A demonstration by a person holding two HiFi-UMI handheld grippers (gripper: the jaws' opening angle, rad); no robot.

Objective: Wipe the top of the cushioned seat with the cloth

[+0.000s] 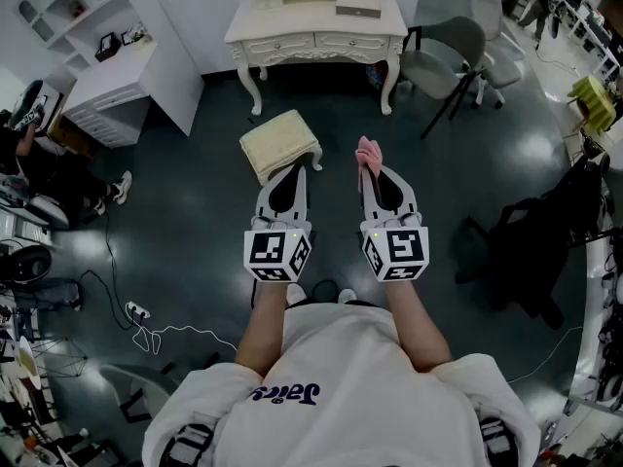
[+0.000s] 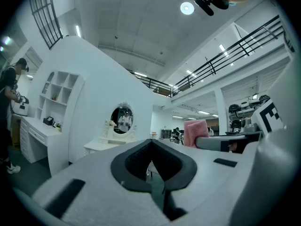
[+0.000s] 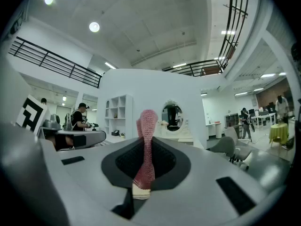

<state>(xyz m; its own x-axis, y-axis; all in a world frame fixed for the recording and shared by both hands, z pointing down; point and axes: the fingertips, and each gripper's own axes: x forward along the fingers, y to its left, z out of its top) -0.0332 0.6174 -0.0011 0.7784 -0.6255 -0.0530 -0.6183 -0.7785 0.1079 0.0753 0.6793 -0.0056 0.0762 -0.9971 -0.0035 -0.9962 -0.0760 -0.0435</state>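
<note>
1. Both grippers are held out in front of the person, side by side, pointing toward the far end of the room.
2. Left gripper [image 1: 300, 168]: the jaws are pressed together with nothing between them (its own view shows only the bare black pads meeting).
3. Right gripper [image 1: 370, 170]: the jaws are clamped on the pink cloth [image 1: 367, 152], a folded strip that sticks out past the tips.
4. The cushioned seat [image 1: 280, 141], a cream stool, stands on the dark floor [image 1: 195, 212]. In the head view it sits just beyond the left gripper's tips.
5. The cloth is off to the seat's right and apart from it.
6. At the far end stands a white dressing table [image 1: 316, 27], and its oval mirror [image 2: 123, 118] shows in the left gripper view. A grey chair [image 1: 443, 56] stands to the table's right.
</note>
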